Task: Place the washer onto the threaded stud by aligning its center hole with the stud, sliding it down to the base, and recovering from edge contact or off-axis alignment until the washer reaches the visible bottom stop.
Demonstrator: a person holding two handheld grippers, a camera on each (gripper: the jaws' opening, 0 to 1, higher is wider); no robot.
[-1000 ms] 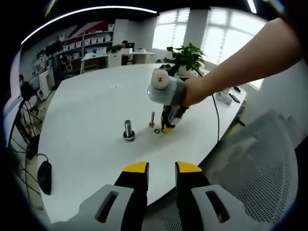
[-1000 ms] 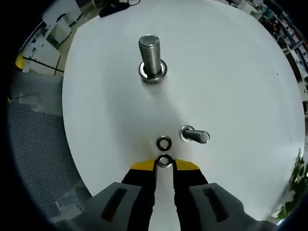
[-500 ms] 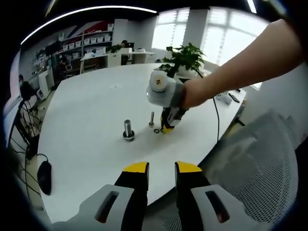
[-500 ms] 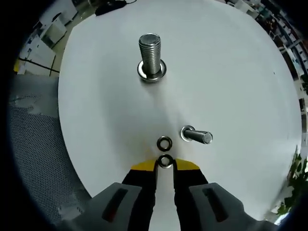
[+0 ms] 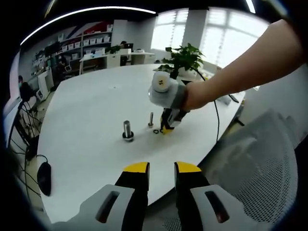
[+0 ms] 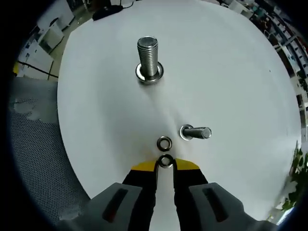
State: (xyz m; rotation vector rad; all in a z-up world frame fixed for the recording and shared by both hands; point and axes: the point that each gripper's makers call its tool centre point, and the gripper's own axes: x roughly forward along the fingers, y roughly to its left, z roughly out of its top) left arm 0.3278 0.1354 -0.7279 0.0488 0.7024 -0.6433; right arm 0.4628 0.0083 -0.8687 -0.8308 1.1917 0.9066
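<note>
In the right gripper view my right gripper (image 6: 165,163) is shut on a small steel washer (image 6: 165,161), held at the yellow tips low over the white table (image 6: 231,86). A second washer (image 6: 164,143) lies flat just ahead. A thin threaded stud (image 6: 196,132) stands to the right of it. Farther off stands a thick threaded stud (image 6: 147,55) with a ring at its base. The left gripper view has my left gripper (image 5: 161,168) open and bare, well back from the table edge. There a hand holds the right gripper (image 5: 167,126) beside the thin stud (image 5: 151,119), near the thick stud (image 5: 127,130).
A grey mesh chair (image 5: 262,159) stands at the table's near right edge. A black mouse (image 5: 44,177) and cables lie at the left edge. A potted plant (image 5: 185,57) and small items sit at the far side. Shelves and desks line the back.
The right gripper, still holding the washer, has shifted only slightly beside the thin stud. Studs and the loose washer stay put. My left gripper has not moved.
</note>
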